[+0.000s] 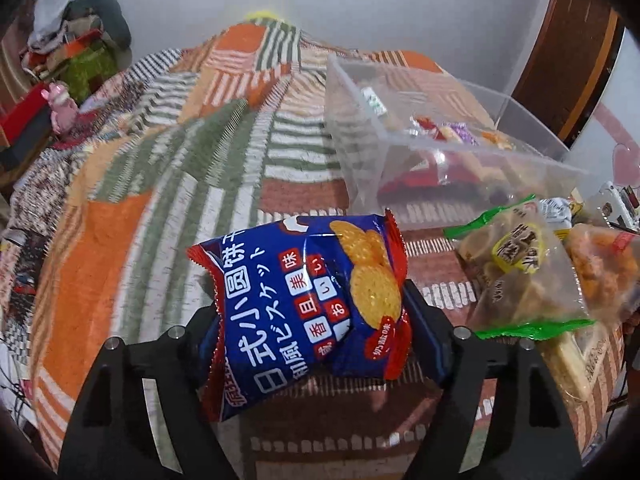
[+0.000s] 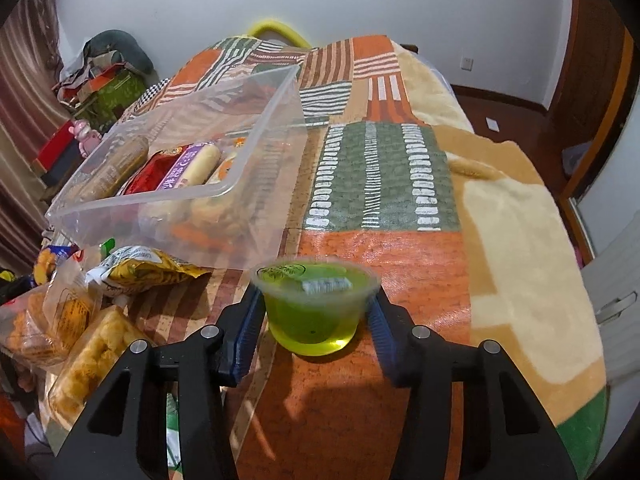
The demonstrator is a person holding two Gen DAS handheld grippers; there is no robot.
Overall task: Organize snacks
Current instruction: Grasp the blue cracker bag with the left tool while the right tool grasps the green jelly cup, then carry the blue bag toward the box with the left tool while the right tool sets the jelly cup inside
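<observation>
Two claws loaded: left claw [image 1: 312, 316] clamped on blue biscuit packet [image 1: 308, 304], right claw [image 2: 316, 312] gripping green jelly cup [image 2: 314, 304], both above the bed's blanket [image 2: 384, 168] near clear bin [image 2: 192, 184].

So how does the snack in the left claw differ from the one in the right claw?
The blue biscuit packet is a soft, crinkled, opaque foil bag with printed lettering; the green jelly cup is a rigid, translucent tub with a sealed lid. The packet sits tilted in the left claw; the cup sits upright in the right claw. Both are gripped clear of the patterned blanket, outside the clear plastic bin.
</observation>
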